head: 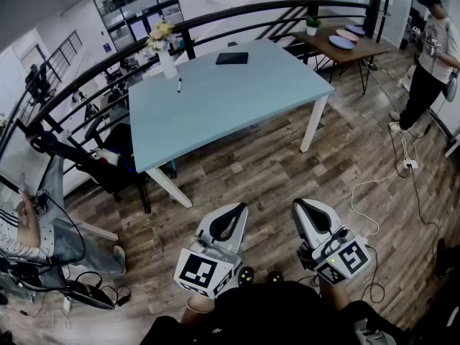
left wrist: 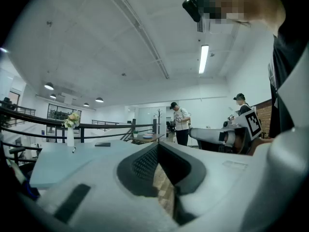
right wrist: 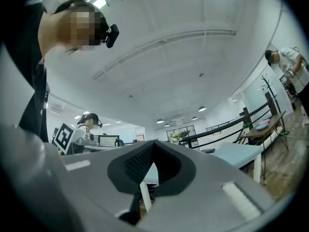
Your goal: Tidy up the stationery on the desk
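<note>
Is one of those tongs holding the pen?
No, the pen lies on the blue table near the flower vase, while the left tongs and the right tongs hang shut and empty over the wooden floor.

Smooth matt blue desk (head: 237, 99), brown wood plank floor (head: 266, 175), shiny black metal rail (head: 215, 16), matt black notebook (head: 231, 58)
</note>
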